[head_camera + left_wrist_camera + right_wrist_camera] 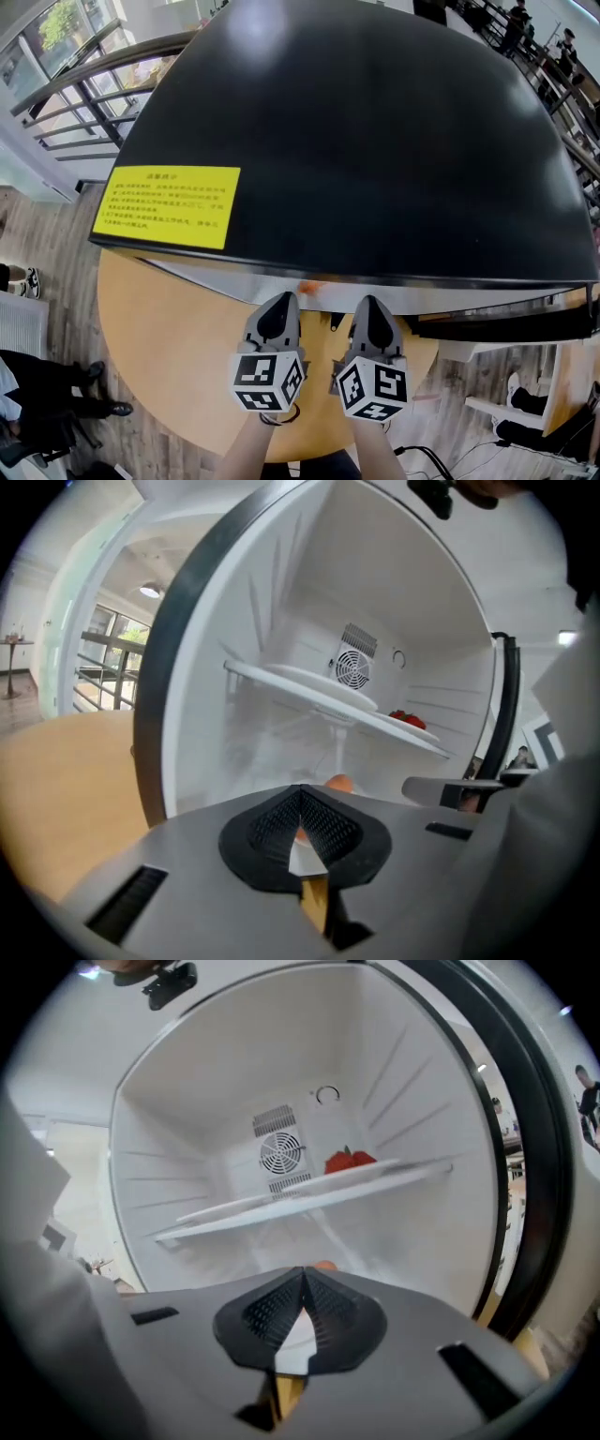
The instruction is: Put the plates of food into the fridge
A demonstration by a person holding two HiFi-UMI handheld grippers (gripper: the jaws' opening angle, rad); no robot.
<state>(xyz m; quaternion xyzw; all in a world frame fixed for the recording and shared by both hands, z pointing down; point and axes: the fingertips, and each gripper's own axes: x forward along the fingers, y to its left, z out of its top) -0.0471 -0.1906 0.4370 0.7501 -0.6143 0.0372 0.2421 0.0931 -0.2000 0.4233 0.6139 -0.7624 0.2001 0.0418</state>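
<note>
**Fridge open, both hand-held grippers at its mouth**

The black-topped fridge (356, 141) stands on a round wooden worktop (169, 328), with a yellow label (167, 206) on its lid. Seen from the head view, the left hand-held gripper (278, 305) and right hand-held gripper (370, 302) sit side by side at the fridge's front edge, pointing into it.

Left hand-held gripper (301, 794): jaws pressed together at the tips. Right hand-held gripper (304, 1274): likewise pressed together at the tips. In each gripper view a white sliver shows in the slit behind the tips. Whether it is a plate rim cannot be told.

Inside, a white shelf (281, 1206) spans the compartment. On it rests a plate (361, 1170) carrying red food (349, 1160), near the back wall beside the fan vent (279, 1155). Below the shelf, an orange food item (339, 782) lies just beyond both sets of jaw tips, low in the fridge.
</note>
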